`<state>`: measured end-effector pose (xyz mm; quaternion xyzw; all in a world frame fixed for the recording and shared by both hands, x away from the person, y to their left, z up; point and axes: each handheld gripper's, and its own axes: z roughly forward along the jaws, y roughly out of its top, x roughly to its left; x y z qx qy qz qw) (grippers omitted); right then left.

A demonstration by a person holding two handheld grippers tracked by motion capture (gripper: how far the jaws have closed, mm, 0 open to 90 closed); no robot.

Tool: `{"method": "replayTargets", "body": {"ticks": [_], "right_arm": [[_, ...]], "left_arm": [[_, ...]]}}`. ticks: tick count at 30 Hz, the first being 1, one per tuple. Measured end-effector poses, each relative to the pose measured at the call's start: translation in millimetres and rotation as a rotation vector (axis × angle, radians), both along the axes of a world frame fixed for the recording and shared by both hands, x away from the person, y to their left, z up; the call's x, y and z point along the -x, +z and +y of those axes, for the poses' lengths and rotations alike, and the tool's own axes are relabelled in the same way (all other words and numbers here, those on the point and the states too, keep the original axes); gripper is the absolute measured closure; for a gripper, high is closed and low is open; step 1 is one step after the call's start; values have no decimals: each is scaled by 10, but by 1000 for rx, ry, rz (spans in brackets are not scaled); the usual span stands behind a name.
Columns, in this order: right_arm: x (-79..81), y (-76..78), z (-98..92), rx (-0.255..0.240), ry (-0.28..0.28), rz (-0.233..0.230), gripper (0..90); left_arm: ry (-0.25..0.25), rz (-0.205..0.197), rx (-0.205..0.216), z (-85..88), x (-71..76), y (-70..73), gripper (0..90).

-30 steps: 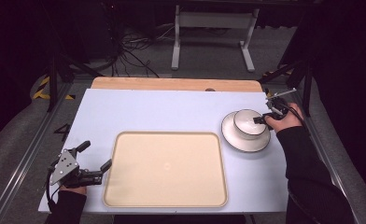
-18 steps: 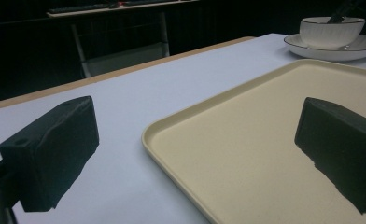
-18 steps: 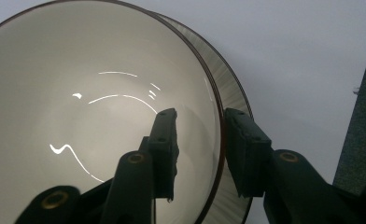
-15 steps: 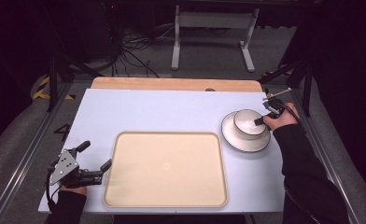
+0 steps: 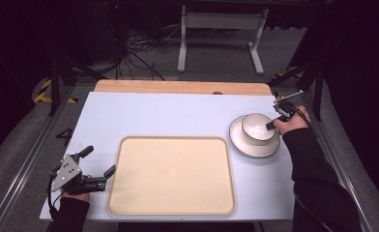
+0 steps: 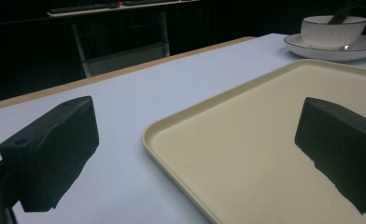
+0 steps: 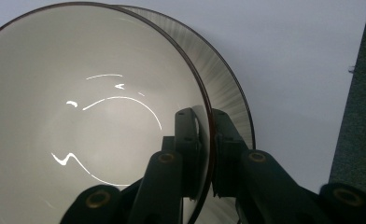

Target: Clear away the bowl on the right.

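Pinching the bowl (image 7: pixel 92 121) rim, our right gripper (image 7: pixel 208 140) had just closed tight; we thought a slow, level lift off the plate (image 5: pixel 236 140) best.

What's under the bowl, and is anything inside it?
The bowl sits on a white plate. Inside, one of the right gripper fingers pinching its rim; otherwise empty. The plate's centre is covered.

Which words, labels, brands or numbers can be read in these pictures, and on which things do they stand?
None: no readable text stands on anything here.
The bowl, the plate, the tray and the table are plain.
The black-and-yellow floor tape bears stripes, no letters.
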<state>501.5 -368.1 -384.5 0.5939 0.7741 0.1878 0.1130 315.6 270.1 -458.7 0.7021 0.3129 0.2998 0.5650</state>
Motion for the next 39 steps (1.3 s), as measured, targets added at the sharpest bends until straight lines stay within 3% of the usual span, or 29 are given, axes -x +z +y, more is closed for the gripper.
{"method": "replayTargets", "body": {"ticks": [8,20,39], "right_arm": [[26,71,41,-24,-12,-2,834],[93,220,69,-21,-10,-9,832],[229,611,243,-16,13,-22,826]], "left_arm": [[1,1,1,-1,0,0,3],[-1,1,-1,0,-3,0,3],[-1,2,1,0,-1,0,3]]}}
